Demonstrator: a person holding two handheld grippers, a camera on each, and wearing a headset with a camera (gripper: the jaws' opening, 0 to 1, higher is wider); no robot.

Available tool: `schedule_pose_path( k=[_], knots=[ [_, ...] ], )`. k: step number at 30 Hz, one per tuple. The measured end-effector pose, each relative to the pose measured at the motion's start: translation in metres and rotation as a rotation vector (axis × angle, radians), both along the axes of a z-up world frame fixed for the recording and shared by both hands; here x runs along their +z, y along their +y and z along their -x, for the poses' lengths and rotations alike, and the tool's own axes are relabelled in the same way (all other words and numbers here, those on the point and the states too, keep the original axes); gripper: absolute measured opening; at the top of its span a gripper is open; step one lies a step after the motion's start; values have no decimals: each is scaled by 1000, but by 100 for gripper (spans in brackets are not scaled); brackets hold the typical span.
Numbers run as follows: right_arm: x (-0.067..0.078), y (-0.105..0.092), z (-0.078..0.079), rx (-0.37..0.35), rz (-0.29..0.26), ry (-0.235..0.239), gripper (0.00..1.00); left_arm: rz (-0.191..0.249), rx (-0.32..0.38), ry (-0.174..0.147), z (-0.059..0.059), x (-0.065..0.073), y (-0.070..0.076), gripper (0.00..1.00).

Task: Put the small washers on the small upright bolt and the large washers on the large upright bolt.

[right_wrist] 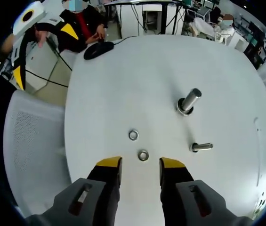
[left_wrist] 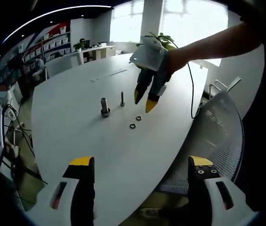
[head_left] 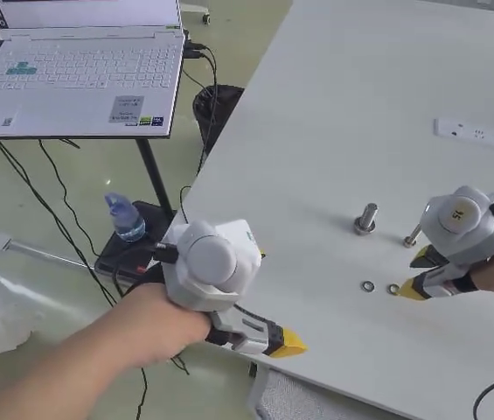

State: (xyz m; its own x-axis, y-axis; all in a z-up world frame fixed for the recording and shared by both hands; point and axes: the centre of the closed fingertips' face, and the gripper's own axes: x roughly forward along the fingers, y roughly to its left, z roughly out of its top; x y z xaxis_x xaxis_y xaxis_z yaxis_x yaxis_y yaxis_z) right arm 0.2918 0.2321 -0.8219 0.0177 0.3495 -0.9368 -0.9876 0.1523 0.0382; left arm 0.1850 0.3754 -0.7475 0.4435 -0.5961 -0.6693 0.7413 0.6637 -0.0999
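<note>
Head view: white counter, smooth and matte, with a rounded edge. Two bright steel bolts stand head-down on it. The large bolt is thick. The small bolt is thin and stands beside it, near the right claw. Two flat metal rings lie nearer me, side by side and apart: the near washer and the far washer. Neither is on a bolt. I cannot tell from here whether they are small or large.

Right gripper view adds what the head view leaves unclear. The right claw is open with nothing held, its yellow tips parted. The near washer lies just ahead of the gap, untouched. The far washer lies beyond it, toward the mesh chair.

Left gripper view gives the side look. The right claw hangs tips-down over the two washers, with the bolts just behind. The left claw is spread wide and empty. It is held off the counter's near edge, well apart from bolts and washers.

Surroundings, head view: an open laptop on a stand, off the counter to the left, and a water bottle with a blue cap below it. Black cables trail to the floor. A white power strip lies at the far right of the counter. Nothing stands between the right claw and the washers.
</note>
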Motion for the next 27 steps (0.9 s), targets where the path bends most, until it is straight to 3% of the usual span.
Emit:
schedule_pose_path(
  k=[6, 20, 27],
  knots=[
    [-8, 1, 0, -3, 3, -8, 33, 9, 16, -11, -2, 1, 1, 83],
    [-36, -2, -7, -35, 20, -20, 29, 44, 21, 3, -7, -1, -5, 89],
    [-43, -1, -6, -37, 24, -24, 28, 60, 35, 5, -9, -1, -4, 92]
  ],
)
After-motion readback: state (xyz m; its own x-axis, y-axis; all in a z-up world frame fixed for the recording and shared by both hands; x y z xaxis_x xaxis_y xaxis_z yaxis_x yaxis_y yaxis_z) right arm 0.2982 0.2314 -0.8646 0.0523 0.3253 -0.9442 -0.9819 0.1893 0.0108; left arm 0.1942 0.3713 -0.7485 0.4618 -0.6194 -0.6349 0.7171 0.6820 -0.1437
